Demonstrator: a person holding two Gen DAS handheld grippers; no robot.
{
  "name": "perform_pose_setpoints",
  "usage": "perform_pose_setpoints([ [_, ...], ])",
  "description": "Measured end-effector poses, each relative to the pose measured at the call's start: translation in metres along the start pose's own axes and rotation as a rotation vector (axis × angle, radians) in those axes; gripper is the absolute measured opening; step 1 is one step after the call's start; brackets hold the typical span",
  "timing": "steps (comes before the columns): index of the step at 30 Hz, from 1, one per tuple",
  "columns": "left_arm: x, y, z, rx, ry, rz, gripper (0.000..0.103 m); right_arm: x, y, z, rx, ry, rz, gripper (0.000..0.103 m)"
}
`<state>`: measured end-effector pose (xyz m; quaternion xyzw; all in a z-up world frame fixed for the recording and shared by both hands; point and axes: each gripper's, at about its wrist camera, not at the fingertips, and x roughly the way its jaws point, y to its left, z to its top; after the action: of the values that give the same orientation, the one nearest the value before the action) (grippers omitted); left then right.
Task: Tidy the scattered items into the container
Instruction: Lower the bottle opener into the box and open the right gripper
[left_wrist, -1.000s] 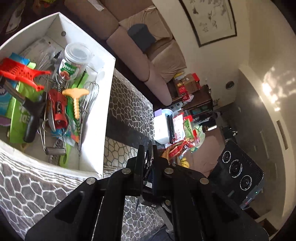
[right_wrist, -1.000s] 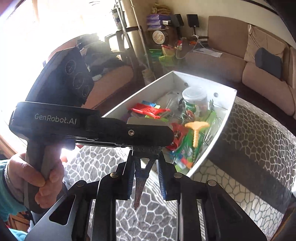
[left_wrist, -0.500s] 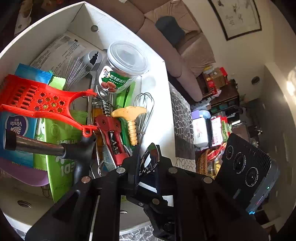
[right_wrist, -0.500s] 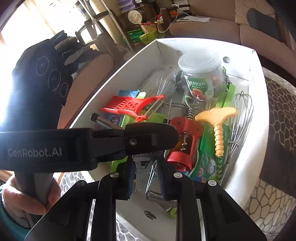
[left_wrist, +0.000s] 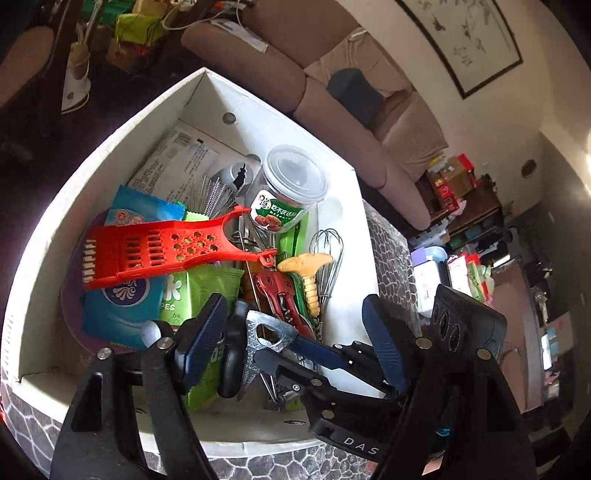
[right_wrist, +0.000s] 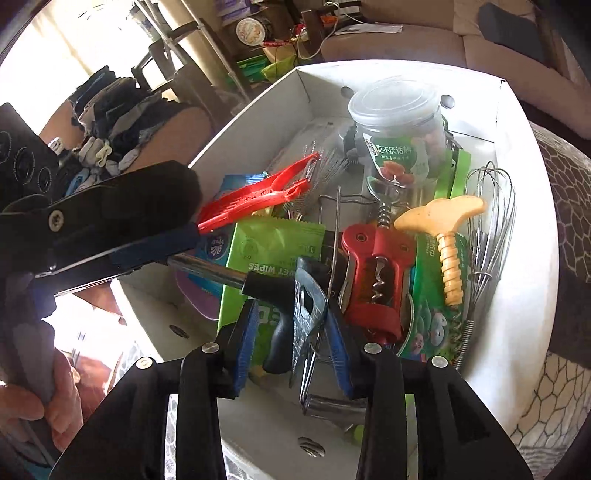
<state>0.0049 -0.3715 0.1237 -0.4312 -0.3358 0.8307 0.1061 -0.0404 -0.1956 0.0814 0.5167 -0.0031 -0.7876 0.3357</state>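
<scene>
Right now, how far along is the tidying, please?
Done: grater, corkscrew, whisk and jar lie in the white box. In hand: metal opener, loose inside the right hand-held gripper; it and the empty left hand-held gripper have just been opening. Left: withdraw both.

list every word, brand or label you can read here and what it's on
"WET WIPES", upside down: green wipes pack
"DAS", cut off: black gripper body
"Vinda", partly covered: blue tissue pack
Chinese characters on jar label: too blurred to quote
White leaflet: print too small
</scene>
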Motion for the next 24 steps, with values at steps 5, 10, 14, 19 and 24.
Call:
perform_pose_setpoints([
  [5,-0.025,-0.004,-0.010,0.028,-0.046,0.037,0.091,-0.028,0.010,-0.006,-0.031,-0.048,-0.016,0.093],
  [10,-0.041,-0.013,-0.025,0.090,-0.052,0.155,0.103,-0.055,0.016,-0.012,-0.062,-0.084,-0.103,0.102],
  [14,-0.054,-0.024,-0.041,0.147,-0.068,0.253,0.103,-0.075,0.014,-0.025,-0.062,-0.106,-0.174,0.103],
  [19,-0.060,-0.038,-0.067,0.209,-0.087,0.411,0.103,-0.091,0.014,-0.045,-0.080,-0.116,-0.262,0.103],
  [24,-0.052,-0.043,-0.089,0.229,-0.066,0.511,0.103,-0.100,0.013,-0.063,-0.068,-0.113,-0.328,0.103],
])
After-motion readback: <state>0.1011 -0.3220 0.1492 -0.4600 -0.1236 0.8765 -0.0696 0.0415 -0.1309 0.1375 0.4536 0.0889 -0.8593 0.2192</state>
